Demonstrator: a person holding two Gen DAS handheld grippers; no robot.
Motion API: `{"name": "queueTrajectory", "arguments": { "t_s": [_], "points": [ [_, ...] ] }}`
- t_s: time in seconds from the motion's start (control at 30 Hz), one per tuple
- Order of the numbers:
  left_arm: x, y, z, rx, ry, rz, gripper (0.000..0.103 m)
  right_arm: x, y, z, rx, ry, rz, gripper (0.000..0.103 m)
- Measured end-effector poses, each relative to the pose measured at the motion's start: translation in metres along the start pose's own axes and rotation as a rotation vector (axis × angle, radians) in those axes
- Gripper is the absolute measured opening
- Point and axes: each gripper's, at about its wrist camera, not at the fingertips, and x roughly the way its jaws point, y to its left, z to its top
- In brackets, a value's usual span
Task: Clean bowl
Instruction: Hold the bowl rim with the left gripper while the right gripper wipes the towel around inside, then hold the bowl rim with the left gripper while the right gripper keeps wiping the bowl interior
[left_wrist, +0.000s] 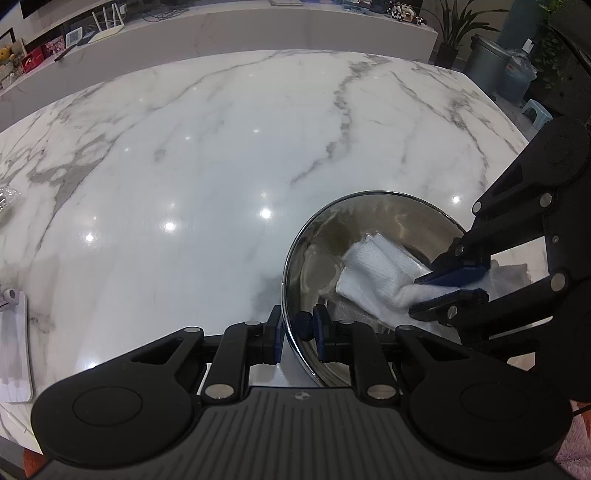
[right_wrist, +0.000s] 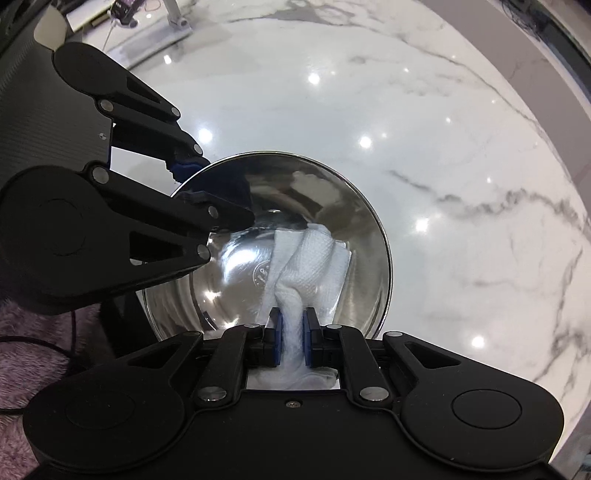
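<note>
1. The table (left_wrist: 221, 155) is white marble with grey veins, glossy, with ceiling lights mirrored on it as bright spots. It fills most of both views.
2. Beyond its far edge, in the left wrist view, runs a long white counter (left_wrist: 229, 29) with small boxes and a router on it, and a plant (left_wrist: 456, 26) and a grey bin (left_wrist: 489, 55) stand at the upper right.
3. The bowl (left_wrist: 369, 210) is shiny steel and sits on the table near its close edge, tilted so that its open mouth faces the right gripper's camera. Its inside mirrors the room.
4. The left gripper (left_wrist: 298, 332) is closed narrow on the bowl's rim: one blue pad is outside the wall, the other inside, and they pinch the steel between them. In the right wrist view it reaches in from the left and grips the rim at the bowl's upper left (right_wrist: 188, 177).
5. The right gripper (right_wrist: 291, 334) is clamped tight on a bunched end of the cloth (right_wrist: 306, 258), its blue pads pressing the fabric from both sides. In the left wrist view it comes in from the right (left_wrist: 448, 286).
6. The cloth is white, textured and folded. Its free part lies spread against the bowl's inner wall and bottom, touching the steel.
7. A white flat thing (left_wrist: 14, 354) lies at the table's left edge; I cannot tell what it is.
</note>
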Motion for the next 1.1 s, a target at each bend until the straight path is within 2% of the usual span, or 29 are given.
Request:
{"name": "queueTrajectory", "arguments": {
  "t_s": [0.13, 0.17, 0.2, 0.23, 0.37, 0.47, 0.57, 0.63, 0.7, 0.8, 0.87, 0.9, 1.0, 1.1],
  "points": [
    [0.001, -0.001, 0.000, 0.000, -0.001, 0.000, 0.015, -0.010, -0.002, -0.003, -0.010, -0.035, 0.013, 0.015],
    [0.001, 0.000, 0.000, 0.000, -0.001, -0.001, 0.015, -0.013, -0.003, -0.003, -0.010, -0.044, 0.014, 0.019],
    [0.002, 0.000, 0.000, -0.002, -0.001, -0.001, 0.015, -0.014, -0.003, -0.004, -0.011, -0.050, 0.013, 0.028],
    [0.002, 0.000, 0.000, -0.004, -0.002, -0.004, 0.015, -0.015, -0.004, -0.004, -0.012, -0.059, 0.006, 0.031],
    [0.002, 0.001, -0.001, -0.008, -0.004, -0.013, 0.015, -0.006, -0.004, -0.004, -0.010, -0.049, 0.015, 0.029],
    [0.002, 0.002, -0.001, -0.008, -0.005, -0.016, 0.015, 0.000, -0.001, -0.005, -0.014, -0.045, 0.009, 0.011],
    [0.002, 0.002, -0.001, -0.010, -0.005, -0.016, 0.015, 0.002, 0.005, -0.006, -0.022, -0.036, 0.009, 0.010],
    [0.002, 0.003, 0.000, -0.010, -0.005, -0.016, 0.015, 0.000, 0.005, -0.006, -0.006, -0.028, 0.061, 0.010],
    [0.002, 0.003, -0.001, -0.010, -0.006, -0.017, 0.015, -0.002, 0.000, -0.006, 0.050, -0.031, 0.175, 0.010],
    [0.002, 0.003, -0.001, -0.006, -0.006, -0.017, 0.015, -0.001, -0.005, -0.006, 0.084, -0.020, 0.218, 0.010],
    [0.002, 0.003, -0.002, -0.003, -0.007, -0.019, 0.015, 0.001, -0.006, -0.006, 0.068, 0.000, 0.201, 0.010],
    [0.002, 0.003, -0.001, -0.004, -0.007, -0.020, 0.015, 0.002, -0.005, -0.006, 0.048, 0.013, 0.173, 0.009],
    [0.003, 0.004, -0.001, -0.005, -0.005, -0.022, 0.015, 0.001, 0.003, -0.005, -0.063, 0.041, 0.019, 0.009],
    [0.002, 0.004, -0.001, -0.011, -0.003, -0.021, 0.015, 0.002, 0.006, -0.004, -0.098, 0.051, -0.028, 0.009]
  ]
}}
